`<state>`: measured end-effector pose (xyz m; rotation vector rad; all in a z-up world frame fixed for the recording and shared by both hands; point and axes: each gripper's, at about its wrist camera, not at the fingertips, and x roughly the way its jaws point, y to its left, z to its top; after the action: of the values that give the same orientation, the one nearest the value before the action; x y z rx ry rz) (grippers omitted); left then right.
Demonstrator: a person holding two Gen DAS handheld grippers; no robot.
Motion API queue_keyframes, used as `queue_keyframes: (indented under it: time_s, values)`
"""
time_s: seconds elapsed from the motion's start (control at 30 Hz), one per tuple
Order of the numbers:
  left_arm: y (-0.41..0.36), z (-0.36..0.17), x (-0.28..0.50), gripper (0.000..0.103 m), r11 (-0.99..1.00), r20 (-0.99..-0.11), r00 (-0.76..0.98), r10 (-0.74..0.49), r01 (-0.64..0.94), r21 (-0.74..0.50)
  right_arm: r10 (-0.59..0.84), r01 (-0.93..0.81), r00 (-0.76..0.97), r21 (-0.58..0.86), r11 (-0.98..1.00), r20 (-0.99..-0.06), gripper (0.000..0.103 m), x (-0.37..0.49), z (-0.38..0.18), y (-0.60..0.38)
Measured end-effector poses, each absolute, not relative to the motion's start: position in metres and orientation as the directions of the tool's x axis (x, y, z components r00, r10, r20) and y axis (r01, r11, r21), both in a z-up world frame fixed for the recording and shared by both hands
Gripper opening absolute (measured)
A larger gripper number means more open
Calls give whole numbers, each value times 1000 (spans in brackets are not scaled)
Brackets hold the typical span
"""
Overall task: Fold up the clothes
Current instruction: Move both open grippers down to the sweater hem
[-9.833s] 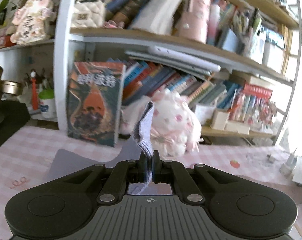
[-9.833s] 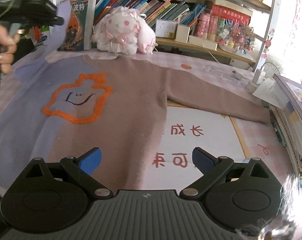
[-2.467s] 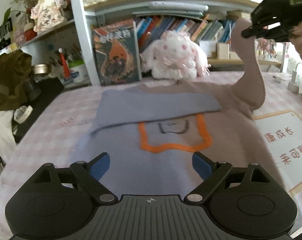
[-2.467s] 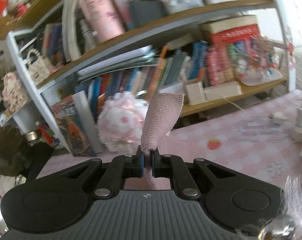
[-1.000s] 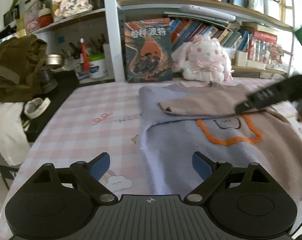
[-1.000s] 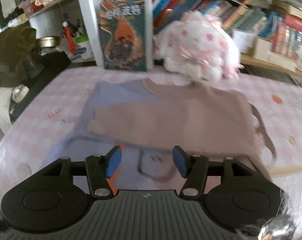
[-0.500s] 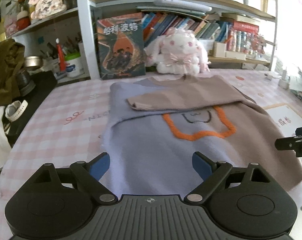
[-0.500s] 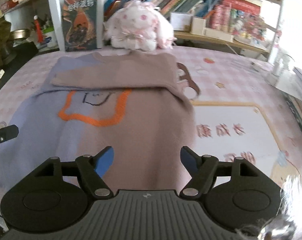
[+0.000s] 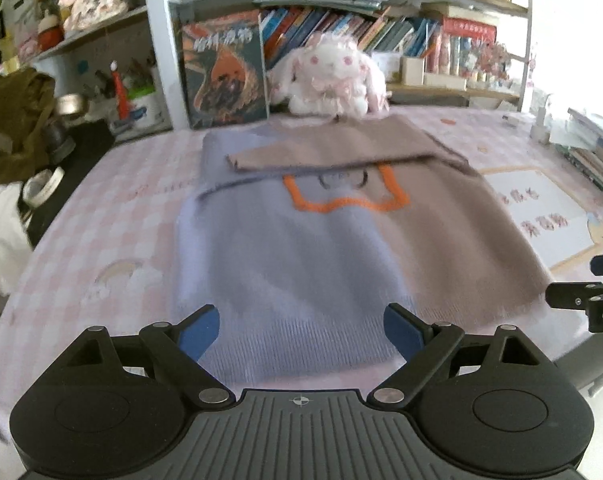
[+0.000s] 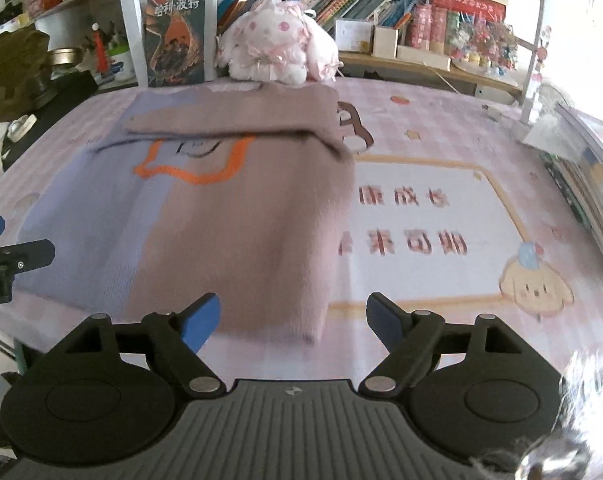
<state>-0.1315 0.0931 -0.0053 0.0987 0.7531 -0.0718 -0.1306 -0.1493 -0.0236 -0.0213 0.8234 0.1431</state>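
With both sleeves folded across the sweater (image 9: 301, 248), the left gripper (image 9: 299, 330) and right gripper (image 10: 291, 318) hover open and empty by its near hem (image 10: 261, 326), the right's jaws just widened, likely next to pinch and fold it far.

lilac-and-mauve sweater (image 9: 341, 248), pink checked tablecloth (image 9: 113, 216)

Book cover (image 10: 176, 34): you can read "哈利·波特" across its top.
Table mat (image 10: 417, 216): you see large red characters, too blurred to read surely.
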Motion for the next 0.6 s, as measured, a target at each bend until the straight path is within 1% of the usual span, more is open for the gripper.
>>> queue_keyframes:
  time_s: [0.2, 0.27, 0.4, 0.6]
  values:
    - [102, -12, -153, 92, 999, -707, 707, 10, 31, 44, 110, -128, 667, 32, 991, -736, 79, -161, -30, -156]
    - [109, -13, -153, 92, 1000, -716, 698, 3, 12, 15, 117, -129, 662, 42, 991, -741, 79, -166, -32, -159]
    - [132, -15, -147, 91, 995, -723, 691, -7, -65, -71, 148, -97, 647, 112, 989, -748, 79, -165, -34, -171]
    - [163, -17, -134, 89, 978, -729, 684, -9, -148, -150, 177, -14, 633, 218, 976, -753, 77, -147, -33, -189]
